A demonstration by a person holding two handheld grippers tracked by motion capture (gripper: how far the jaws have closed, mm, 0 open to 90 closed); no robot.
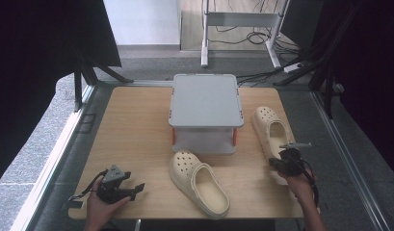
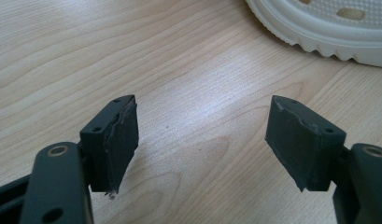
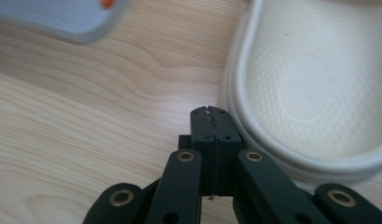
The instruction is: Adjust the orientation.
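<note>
The bench (image 1: 137, 125) carries a grey box (image 1: 205, 101), with two clogs laid beside it. The right clog (image 1: 269, 127) is nudged, probably, by the right claw (image 3: 210, 112), pressed together empty. The left claw (image 2: 202, 140) is held apart, idle.

The tabletop (image 1: 137, 125) looks like pale wood or wood-grain laminate, smooth with a soft sheen where light falls on it. Both clogs, the near clog (image 1: 199, 183) and the far clog (image 1: 271, 130), look like cream moulded foam or rubbery plastic, matt, with a fine pebbled texture on the footbed and a ribbed edge along the sole. The grey box (image 1: 205, 103) looks like smooth matt plastic with orange plastic pieces at its corners, and the left gripper (image 2: 202, 140) and right gripper (image 3: 211, 126) are black matt plastic with brass-coloured metal rivets, their pads rubbery and frayed at the edges.
</note>
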